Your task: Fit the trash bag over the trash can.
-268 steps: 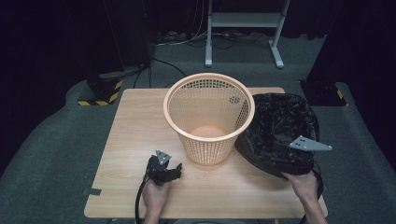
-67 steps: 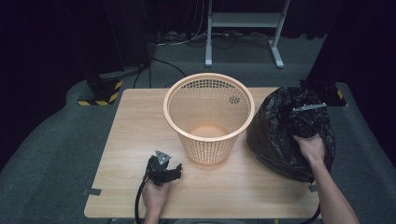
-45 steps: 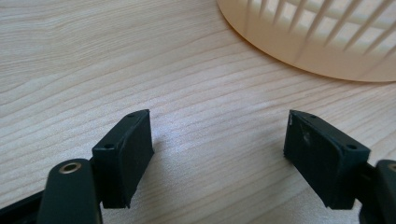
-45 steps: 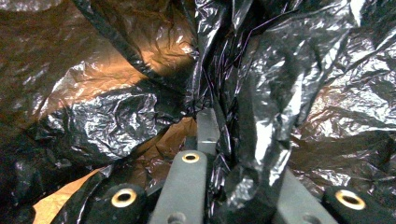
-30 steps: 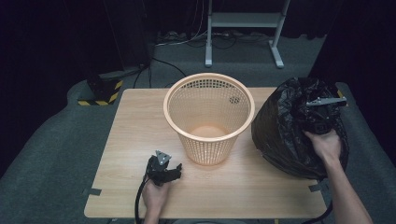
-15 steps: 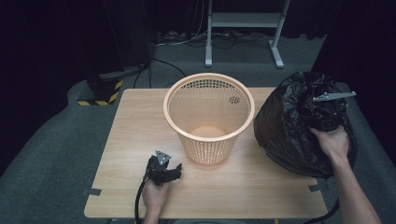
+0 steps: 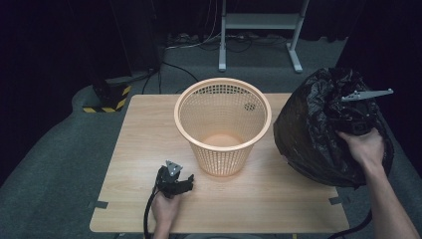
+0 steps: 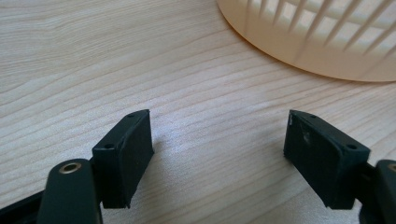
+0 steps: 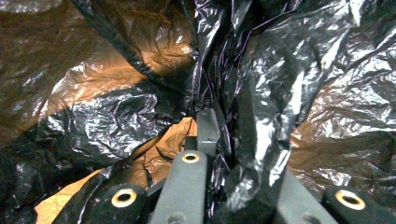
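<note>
Glossy black bag (image 7: 318, 134), orange lattice basket (image 7: 222, 124), pale wood-grain table (image 7: 139, 144).

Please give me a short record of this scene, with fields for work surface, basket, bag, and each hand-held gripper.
work surface: wooden table
basket: orange mesh basket, upright at the table's middle, nothing visible inside
bag: black plastic bag, crumpled, at the table's right edge
left hand-held gripper: resting on the table before the basket, jaws open
right hand-held gripper: jaws shut on bag film

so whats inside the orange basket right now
The orange basket looks empty: its bare bottom shows through the open top in the high view. The black bag is outside it at the table's right, gripped by the right gripper; the bag's contents are hidden.
</note>
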`<state>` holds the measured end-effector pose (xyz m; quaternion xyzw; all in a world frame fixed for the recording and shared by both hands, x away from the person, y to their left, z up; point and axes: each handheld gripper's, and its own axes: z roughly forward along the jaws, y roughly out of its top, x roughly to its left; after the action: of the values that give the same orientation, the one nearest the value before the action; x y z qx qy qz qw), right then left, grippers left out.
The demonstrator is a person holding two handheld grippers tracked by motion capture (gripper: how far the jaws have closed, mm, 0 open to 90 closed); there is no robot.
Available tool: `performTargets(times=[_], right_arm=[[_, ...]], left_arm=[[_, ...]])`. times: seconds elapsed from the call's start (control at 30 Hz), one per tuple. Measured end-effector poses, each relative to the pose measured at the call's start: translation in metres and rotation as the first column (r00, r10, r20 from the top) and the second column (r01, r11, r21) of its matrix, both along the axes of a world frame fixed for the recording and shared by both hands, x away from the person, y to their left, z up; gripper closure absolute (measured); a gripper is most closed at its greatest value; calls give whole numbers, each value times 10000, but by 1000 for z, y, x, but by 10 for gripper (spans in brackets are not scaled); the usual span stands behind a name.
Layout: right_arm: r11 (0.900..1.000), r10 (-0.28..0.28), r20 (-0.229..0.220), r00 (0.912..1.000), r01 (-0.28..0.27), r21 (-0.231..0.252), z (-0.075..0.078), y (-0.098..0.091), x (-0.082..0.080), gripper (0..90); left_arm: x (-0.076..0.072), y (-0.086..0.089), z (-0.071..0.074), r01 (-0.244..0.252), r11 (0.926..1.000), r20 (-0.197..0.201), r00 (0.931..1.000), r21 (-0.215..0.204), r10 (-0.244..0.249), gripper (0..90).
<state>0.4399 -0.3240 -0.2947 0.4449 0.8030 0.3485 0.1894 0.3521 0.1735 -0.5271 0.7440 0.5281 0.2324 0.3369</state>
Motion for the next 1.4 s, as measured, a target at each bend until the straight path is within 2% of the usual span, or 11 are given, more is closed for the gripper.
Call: performTargets(times=[0.27,0.63,1.1,1.4], right_arm=[[9996,253,152,9996,-254,79,17,3,-1,885],[9984,553,312,9980,-549,-132,44,14,1,885],[9970,770,737,9943,-776,62,70,21,3,885],[9940,1077,766,9912,-1089,106,75,33,3,885]], left_arm=[[0,0,0,3,10000,-4,10000,-1,-3,236],[0,0,0,-10,10000,-10,10000,-18,10,236],[0,0,0,-14,10000,-9,10000,-22,14,237],[0,0,0,-14,10000,-9,10000,-20,14,237]])
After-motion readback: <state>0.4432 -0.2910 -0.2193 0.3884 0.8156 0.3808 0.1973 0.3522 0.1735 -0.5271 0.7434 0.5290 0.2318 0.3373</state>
